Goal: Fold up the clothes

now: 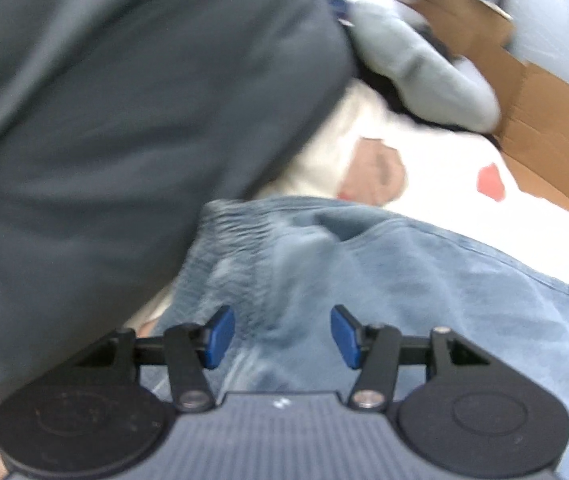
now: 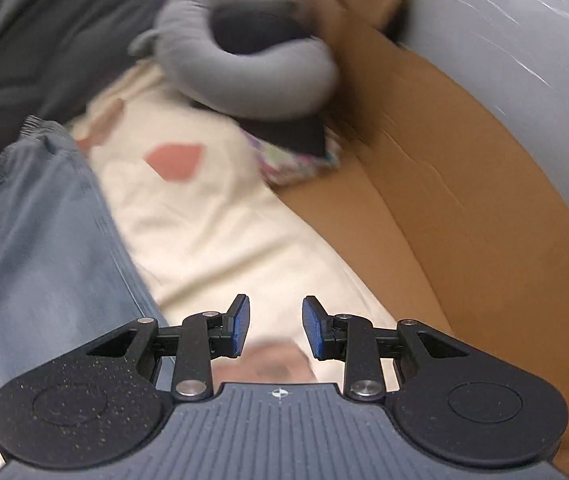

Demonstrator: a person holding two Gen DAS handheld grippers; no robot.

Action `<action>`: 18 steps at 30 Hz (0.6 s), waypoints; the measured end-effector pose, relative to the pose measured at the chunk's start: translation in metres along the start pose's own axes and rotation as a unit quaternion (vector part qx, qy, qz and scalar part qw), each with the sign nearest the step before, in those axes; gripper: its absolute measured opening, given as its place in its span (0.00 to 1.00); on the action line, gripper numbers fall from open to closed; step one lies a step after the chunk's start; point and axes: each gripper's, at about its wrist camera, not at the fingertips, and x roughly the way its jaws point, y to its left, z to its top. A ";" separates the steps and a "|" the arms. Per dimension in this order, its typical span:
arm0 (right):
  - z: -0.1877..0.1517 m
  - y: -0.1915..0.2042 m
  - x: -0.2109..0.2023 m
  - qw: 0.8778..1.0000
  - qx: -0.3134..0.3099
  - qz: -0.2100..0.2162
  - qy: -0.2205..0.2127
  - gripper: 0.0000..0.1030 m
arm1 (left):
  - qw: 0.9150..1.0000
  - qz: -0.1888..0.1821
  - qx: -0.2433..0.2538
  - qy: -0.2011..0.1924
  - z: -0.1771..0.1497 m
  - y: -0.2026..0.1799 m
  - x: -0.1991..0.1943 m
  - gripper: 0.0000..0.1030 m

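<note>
Left gripper point(image 1: 282, 336) wide open, empty, over jeans point(image 1: 364, 280). Right gripper point(image 2: 275, 327) open, empty; jeans to its left.

Both wrist views close, angled down; share jeans point(image 1: 364, 288), cream sheet point(image 2: 212, 224), cardboard point(image 2: 464, 184)

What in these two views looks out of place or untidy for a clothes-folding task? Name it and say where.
The blue jeans lie unfolded on the cream sheet, their waistband bunched. Flattened cardboard lies along the sheet's far edge, an odd thing beside laundry. A grey ring cushion sits on a small heap. Both views are blurred.
</note>
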 end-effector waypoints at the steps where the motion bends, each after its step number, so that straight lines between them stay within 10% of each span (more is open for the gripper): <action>1: -0.011 -0.007 -0.006 1.000 0.006 -0.007 0.003 0.35 | 1.000 -0.006 0.019 0.000 0.004 -0.007 0.003 0.55; 12: -0.129 -0.058 -0.063 0.992 0.048 -0.086 0.076 0.35 | 0.974 -0.067 0.217 0.003 0.046 -0.085 0.036 0.55; 18: -0.186 -0.077 -0.082 0.983 0.099 -0.115 0.102 0.35 | 0.966 -0.095 0.242 0.017 0.058 -0.111 0.059 0.55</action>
